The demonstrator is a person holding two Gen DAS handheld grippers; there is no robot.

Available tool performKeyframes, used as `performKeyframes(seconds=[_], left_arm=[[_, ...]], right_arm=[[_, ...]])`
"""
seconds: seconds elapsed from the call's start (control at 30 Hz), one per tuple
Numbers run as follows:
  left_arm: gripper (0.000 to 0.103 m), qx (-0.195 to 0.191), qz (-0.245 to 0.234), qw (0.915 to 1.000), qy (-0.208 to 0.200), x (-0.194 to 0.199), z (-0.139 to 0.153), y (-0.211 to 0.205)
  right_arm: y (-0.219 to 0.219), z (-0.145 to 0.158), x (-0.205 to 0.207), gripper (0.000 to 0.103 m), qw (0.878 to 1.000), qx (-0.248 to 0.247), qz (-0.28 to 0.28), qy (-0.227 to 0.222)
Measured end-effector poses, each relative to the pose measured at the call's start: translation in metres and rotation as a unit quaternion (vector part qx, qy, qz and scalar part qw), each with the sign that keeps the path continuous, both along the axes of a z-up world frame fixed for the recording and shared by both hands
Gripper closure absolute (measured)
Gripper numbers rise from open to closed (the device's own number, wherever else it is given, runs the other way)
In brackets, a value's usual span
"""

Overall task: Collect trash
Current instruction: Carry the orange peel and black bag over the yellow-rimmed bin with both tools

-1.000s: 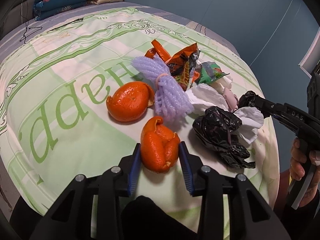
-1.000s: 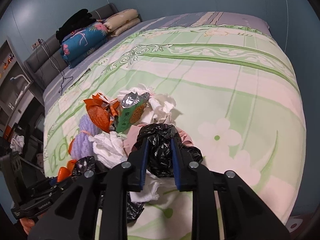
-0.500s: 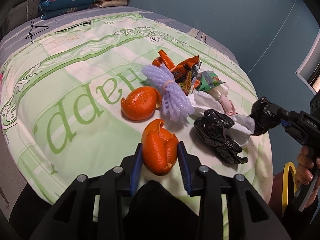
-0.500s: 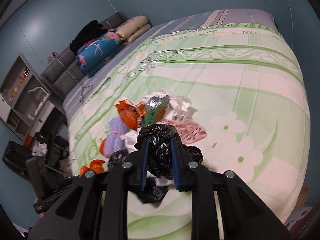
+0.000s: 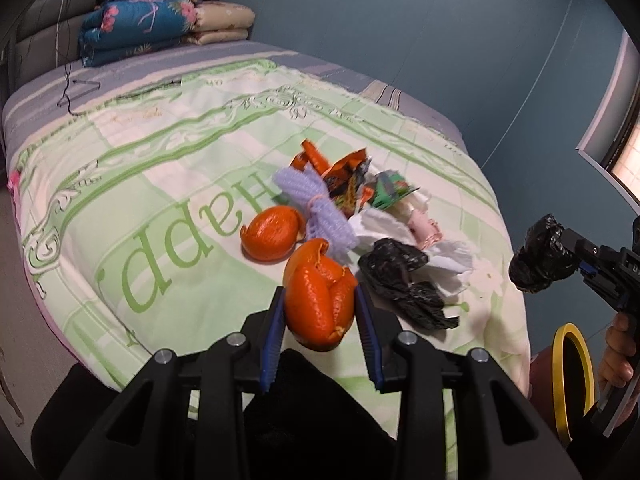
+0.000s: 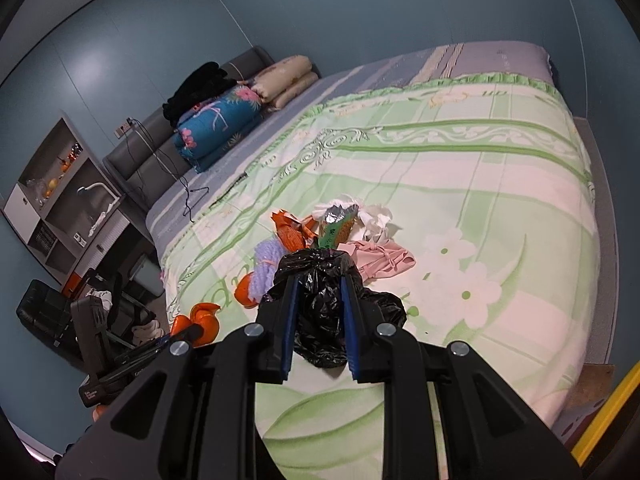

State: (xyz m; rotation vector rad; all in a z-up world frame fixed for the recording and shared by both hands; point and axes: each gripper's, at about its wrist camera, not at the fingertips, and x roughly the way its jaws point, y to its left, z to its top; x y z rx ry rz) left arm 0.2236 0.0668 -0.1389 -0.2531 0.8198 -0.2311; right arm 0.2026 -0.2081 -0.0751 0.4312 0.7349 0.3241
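My left gripper (image 5: 320,312) is shut on a piece of orange peel (image 5: 318,304), lifted off the green bedspread (image 5: 160,200). My right gripper (image 6: 319,304) is shut on a crumpled black plastic bag (image 6: 320,312); in the left wrist view that bag (image 5: 540,256) hangs off the bed's right side. On the bed lie another orange peel (image 5: 272,238), a purple foam net (image 5: 316,208), orange snack wrappers (image 5: 344,176), a green wrapper (image 5: 390,192), white tissues (image 5: 448,260), a pink cloth (image 6: 380,260) and a second black bag (image 5: 404,284).
A yellow-rimmed bin (image 5: 572,376) stands at the bed's lower right corner, below a person's hand (image 5: 616,356). Folded blankets (image 5: 136,28) and pillows (image 5: 224,24) sit at the headboard. A shelf unit (image 6: 60,200) and clutter stand left of the bed.
Both grippers have risen and drawn back from the trash pile with their loads. The right gripper with the black bag has moved out past the bed's edge, and the yellow bin came into view.
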Motion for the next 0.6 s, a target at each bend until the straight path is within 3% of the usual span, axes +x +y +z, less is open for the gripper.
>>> performKeyframes(seconds=[0.6], left_arm=[[0.071,0.016,-0.031,0.9959,-0.083,-0.038,0.077,-0.039]], right_arm=[[-0.040,0.065,-0.077,0.083,0.995,-0.009,-0.024,-0.093]])
